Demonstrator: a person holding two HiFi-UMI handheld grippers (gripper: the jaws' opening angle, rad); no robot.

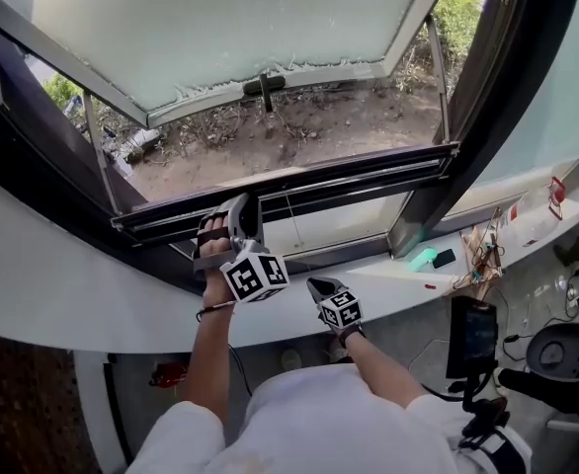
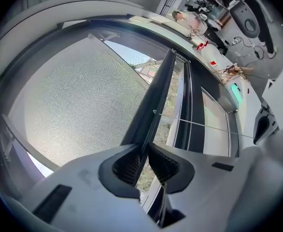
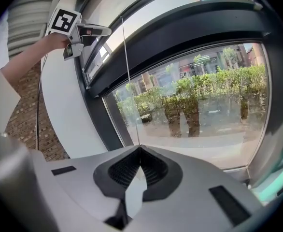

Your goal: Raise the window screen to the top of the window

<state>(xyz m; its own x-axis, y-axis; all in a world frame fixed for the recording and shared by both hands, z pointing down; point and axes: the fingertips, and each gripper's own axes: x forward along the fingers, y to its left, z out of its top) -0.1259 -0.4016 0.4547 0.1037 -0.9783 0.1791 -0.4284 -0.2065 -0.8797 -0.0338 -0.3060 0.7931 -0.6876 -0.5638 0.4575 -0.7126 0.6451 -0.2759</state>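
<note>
The bar (image 2: 155, 100) fills the gap between the left gripper's (image 2: 144, 153) fingers. On one side of them the mesh (image 2: 78, 100) blocks the way. On the other the frame (image 2: 195, 110) stands close, with a thin cord (image 2: 204, 125) across the strip between. The right gripper's (image 3: 140, 149) fingers pinch that cord, and straight ahead of them is glass (image 3: 199, 105) with dark frame above.

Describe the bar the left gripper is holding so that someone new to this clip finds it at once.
Look at the open window above the white sill. Across its lower part runs a long dark screen bar, rising to the right, with the left gripper clamped on it. Unlike the fixed frame, it has a thin cord hanging from it.
</note>
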